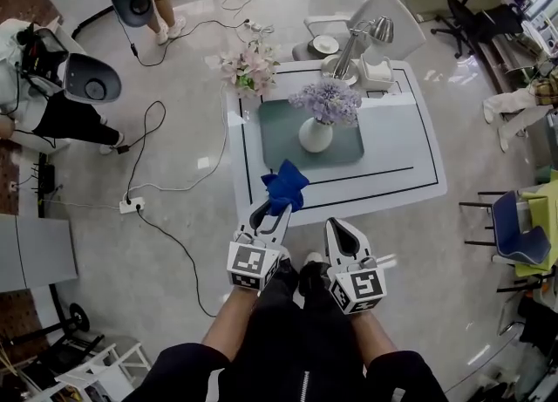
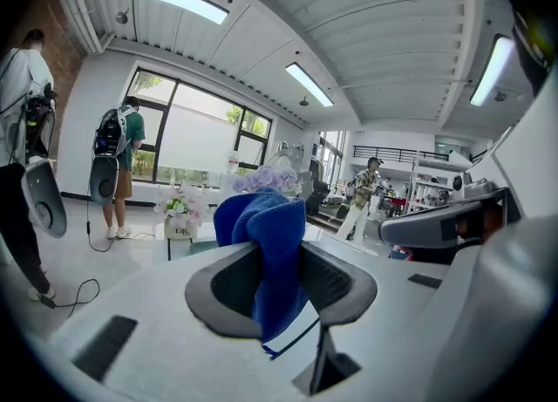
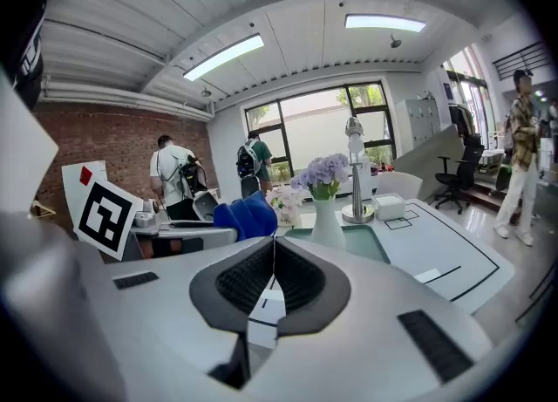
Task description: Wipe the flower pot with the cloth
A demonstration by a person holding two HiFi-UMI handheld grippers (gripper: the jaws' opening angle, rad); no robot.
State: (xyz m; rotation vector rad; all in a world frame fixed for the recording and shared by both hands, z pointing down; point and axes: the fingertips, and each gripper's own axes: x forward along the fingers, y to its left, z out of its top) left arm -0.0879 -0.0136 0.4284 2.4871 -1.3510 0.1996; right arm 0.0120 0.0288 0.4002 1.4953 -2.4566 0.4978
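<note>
A white vase-shaped flower pot (image 1: pixel 316 134) with purple flowers (image 1: pixel 326 98) stands on a teal mat (image 1: pixel 279 130) on the white table (image 1: pixel 410 152); it also shows in the right gripper view, pot (image 3: pixel 329 222). My left gripper (image 1: pixel 277 203) is shut on a blue cloth (image 1: pixel 284 187), held at the table's near edge, short of the pot. The cloth (image 2: pixel 270 248) bunches up between the left gripper's (image 2: pixel 281 280) pads. My right gripper (image 1: pixel 341 236) hangs beside it, shut with nothing in it; its jaws (image 3: pixel 274 282) meet.
A pink flower arrangement (image 1: pixel 249 67) sits at the table's far left corner. A chrome lamp (image 1: pixel 359 41) and a white box (image 1: pixel 378 71) stand at the far edge. Cables and a power strip (image 1: pixel 132 206) lie on the floor to the left. People stand far left.
</note>
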